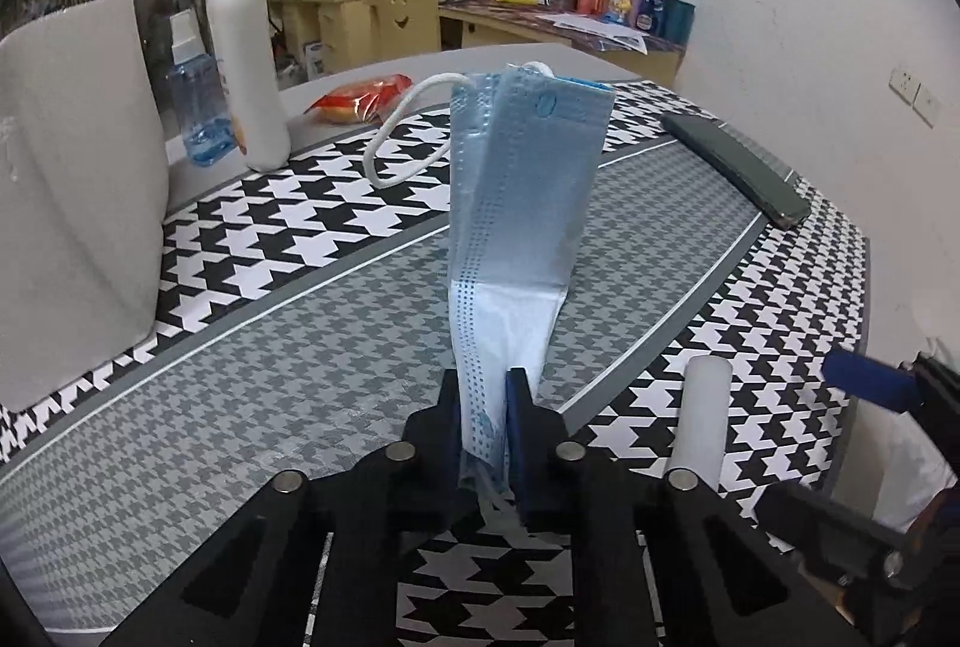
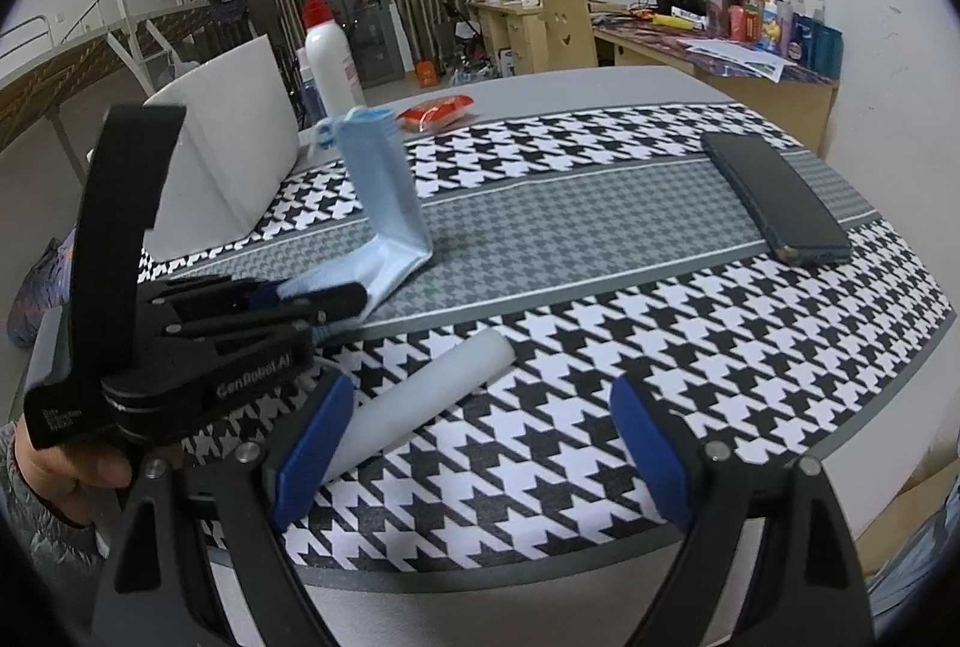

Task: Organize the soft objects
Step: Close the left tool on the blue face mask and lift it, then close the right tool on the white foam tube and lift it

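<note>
Left gripper (image 1: 485,410) clamps the folded face mask (image 1: 522,203) upright over the table's (image 1: 210,395) grey middle strip.
Right gripper (image 2: 480,443) gapes wide at the near edge, its left pad beside the white roll (image 2: 420,401), which runs diagonally away toward the mask.

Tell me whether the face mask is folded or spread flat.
Folded. The blue face mask bends sharply, its far half standing up off the tablecloth, its near end pinched in the left gripper.
</note>
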Available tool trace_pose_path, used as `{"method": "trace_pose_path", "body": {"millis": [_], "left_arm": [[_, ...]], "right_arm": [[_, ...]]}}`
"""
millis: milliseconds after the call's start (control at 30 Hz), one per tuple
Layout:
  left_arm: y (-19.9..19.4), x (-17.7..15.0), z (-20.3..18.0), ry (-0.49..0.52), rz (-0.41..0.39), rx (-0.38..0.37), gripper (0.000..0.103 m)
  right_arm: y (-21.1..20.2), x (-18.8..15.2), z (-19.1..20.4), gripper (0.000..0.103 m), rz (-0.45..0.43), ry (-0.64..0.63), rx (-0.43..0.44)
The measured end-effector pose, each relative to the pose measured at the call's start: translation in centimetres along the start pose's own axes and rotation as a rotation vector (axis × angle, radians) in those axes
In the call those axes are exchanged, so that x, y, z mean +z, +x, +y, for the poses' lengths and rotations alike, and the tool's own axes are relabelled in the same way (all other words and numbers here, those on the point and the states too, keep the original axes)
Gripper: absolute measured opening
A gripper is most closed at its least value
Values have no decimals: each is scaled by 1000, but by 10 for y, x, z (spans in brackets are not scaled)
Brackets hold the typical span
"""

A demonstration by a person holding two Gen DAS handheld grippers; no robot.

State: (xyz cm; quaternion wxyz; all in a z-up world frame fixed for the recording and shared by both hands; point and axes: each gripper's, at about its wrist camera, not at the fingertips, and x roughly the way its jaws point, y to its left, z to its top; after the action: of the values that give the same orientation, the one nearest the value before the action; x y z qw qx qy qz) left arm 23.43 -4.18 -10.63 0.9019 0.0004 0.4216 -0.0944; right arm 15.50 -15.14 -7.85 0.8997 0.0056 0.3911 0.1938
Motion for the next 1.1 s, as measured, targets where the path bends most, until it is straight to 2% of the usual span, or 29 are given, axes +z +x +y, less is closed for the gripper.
{"method": "trace_pose_path", "body": {"millis": [433,567,800,1000,1100], "left_arm": [[-35,-11,18,-59,-124,41,12],[-45,-15,23,-91,-169,57,12],[-50,-21,26,-100,-183,75,12],[-55,-23,26,-107,-193,68,12],[-57,-24,25,-107,-194,60,12]], "right_arm": [[-1,-9,19,91,34,1,-5],[-1,-9,19,91,29,46,-21],[8,-4,32,90,29,57,-56],[19,-4,30,71,79,102,-65],[20,-5,30,70,83,120,-57]]}}
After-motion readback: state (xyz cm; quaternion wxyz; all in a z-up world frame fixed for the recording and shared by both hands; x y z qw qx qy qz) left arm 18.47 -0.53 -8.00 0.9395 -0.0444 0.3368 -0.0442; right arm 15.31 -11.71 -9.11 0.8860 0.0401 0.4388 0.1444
